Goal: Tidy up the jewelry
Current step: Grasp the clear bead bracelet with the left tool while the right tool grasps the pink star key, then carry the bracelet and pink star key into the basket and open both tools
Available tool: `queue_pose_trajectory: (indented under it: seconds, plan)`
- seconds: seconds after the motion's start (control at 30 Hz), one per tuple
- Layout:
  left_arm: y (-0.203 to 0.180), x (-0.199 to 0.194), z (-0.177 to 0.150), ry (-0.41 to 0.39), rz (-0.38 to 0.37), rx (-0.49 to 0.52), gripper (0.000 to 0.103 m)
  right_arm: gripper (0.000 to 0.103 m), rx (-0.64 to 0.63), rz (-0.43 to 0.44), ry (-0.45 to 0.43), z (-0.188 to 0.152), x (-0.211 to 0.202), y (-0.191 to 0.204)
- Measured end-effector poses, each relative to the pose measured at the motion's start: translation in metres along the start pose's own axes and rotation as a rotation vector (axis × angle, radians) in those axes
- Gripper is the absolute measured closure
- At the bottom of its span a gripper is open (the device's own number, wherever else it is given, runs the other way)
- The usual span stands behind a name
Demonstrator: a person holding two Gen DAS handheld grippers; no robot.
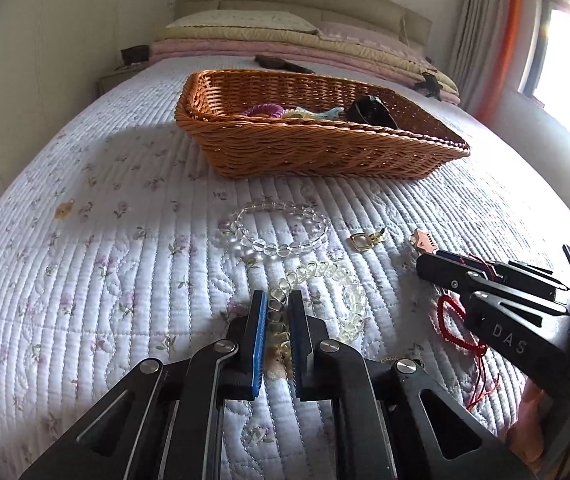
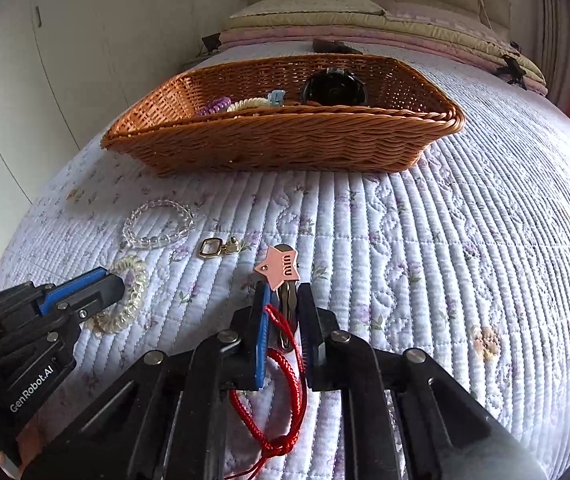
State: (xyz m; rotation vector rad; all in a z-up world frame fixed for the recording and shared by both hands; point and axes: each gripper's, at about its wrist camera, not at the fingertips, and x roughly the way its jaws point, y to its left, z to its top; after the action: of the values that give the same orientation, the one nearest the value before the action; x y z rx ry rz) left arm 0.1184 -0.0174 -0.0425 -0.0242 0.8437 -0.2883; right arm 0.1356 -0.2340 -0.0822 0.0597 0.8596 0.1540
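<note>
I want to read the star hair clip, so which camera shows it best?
The right wrist view: the pink star hair clip lies face-up just beyond the right gripper, lettering visible. The left wrist view shows it only small and edge-on.

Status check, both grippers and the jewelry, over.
Left gripper fingers astride yellowish bead bracelet, not clamped. Right gripper around star hair clip and red cord. Basket path unobstructed.

I count one wicker basket point(image 2: 285, 148) on the bed point(image 2: 465, 260). Inside it I see two coil hair ties point(image 2: 213, 106), one blue clip point(image 2: 275, 97) and one black round thing point(image 2: 333, 88). On the quilt lie two clear bead bracelets point(image 1: 281, 226), one gold earring point(image 2: 215, 247), one star hair clip point(image 2: 279, 270) and one red cord point(image 2: 285, 380).
</note>
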Motion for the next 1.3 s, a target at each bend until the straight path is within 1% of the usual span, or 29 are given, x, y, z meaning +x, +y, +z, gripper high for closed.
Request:
queue_pose_trajectory:
  seconds: [0.03, 0.1, 0.2, 0.33, 0.43, 0.5, 0.57, 0.67, 0.7, 0.77, 0.83, 0.9, 0.93, 1.07, 1.17, 1.3]
  plan:
    - [0.000, -0.001, 0.000, -0.007, -0.006, -0.002, 0.093, 0.087, 0.014, 0.006, -0.007, 0.000, -0.001, -0.003]
    - [0.003, -0.004, -0.002, -0.017, -0.040, -0.013, 0.093, 0.087, 0.035, 0.021, -0.020, 0.000, -0.004, -0.008]
    - [0.009, -0.009, -0.003, -0.034, -0.087, -0.034, 0.094, 0.087, 0.061, 0.056, -0.078, -0.002, -0.015, -0.014]
    - [0.008, -0.019, -0.002, -0.074, -0.095, -0.030, 0.094, 0.087, 0.089, 0.081, -0.189, -0.008, -0.044, -0.023]
    - [0.006, -0.029, 0.003, -0.091, -0.103, -0.019, 0.094, 0.087, 0.105, 0.095, -0.221, -0.005, -0.058, -0.025]
    - [0.004, -0.036, 0.009, -0.103, -0.105, -0.014, 0.094, 0.087, 0.102, 0.089, -0.241, -0.001, -0.067, -0.025]
    - [0.003, -0.043, 0.015, -0.119, -0.097, -0.008, 0.094, 0.087, 0.089, 0.065, -0.271, 0.006, -0.077, -0.024]
    - [0.002, -0.055, 0.031, -0.162, -0.106, 0.002, 0.094, 0.087, 0.071, 0.023, -0.327, 0.021, -0.090, -0.025]
    - [0.002, -0.058, 0.038, -0.174, -0.108, 0.005, 0.094, 0.087, 0.070, 0.025, -0.334, 0.029, -0.091, -0.027]
    - [0.004, -0.061, 0.056, -0.179, -0.104, 0.008, 0.094, 0.087, 0.075, 0.050, -0.338, 0.047, -0.093, -0.031]
    - [0.009, -0.062, 0.078, -0.203, -0.102, -0.015, 0.094, 0.087, 0.080, 0.072, -0.344, 0.068, -0.092, -0.034]
    - [0.013, -0.059, 0.099, -0.226, -0.103, -0.036, 0.094, 0.087, 0.081, 0.067, -0.344, 0.091, -0.086, -0.034]
    - [0.014, -0.055, 0.111, -0.238, -0.098, -0.047, 0.094, 0.087, 0.080, 0.066, -0.341, 0.102, -0.082, -0.034]
    - [0.019, -0.028, 0.151, -0.259, -0.096, -0.080, 0.094, 0.087, 0.087, 0.119, -0.297, 0.145, -0.052, -0.032]
    - [0.022, -0.006, 0.167, -0.249, -0.075, -0.088, 0.094, 0.087, 0.104, 0.143, -0.245, 0.165, -0.022, -0.028]
    - [0.022, 0.030, 0.175, -0.206, -0.041, -0.087, 0.094, 0.087, 0.113, 0.133, -0.152, 0.180, 0.025, -0.020]
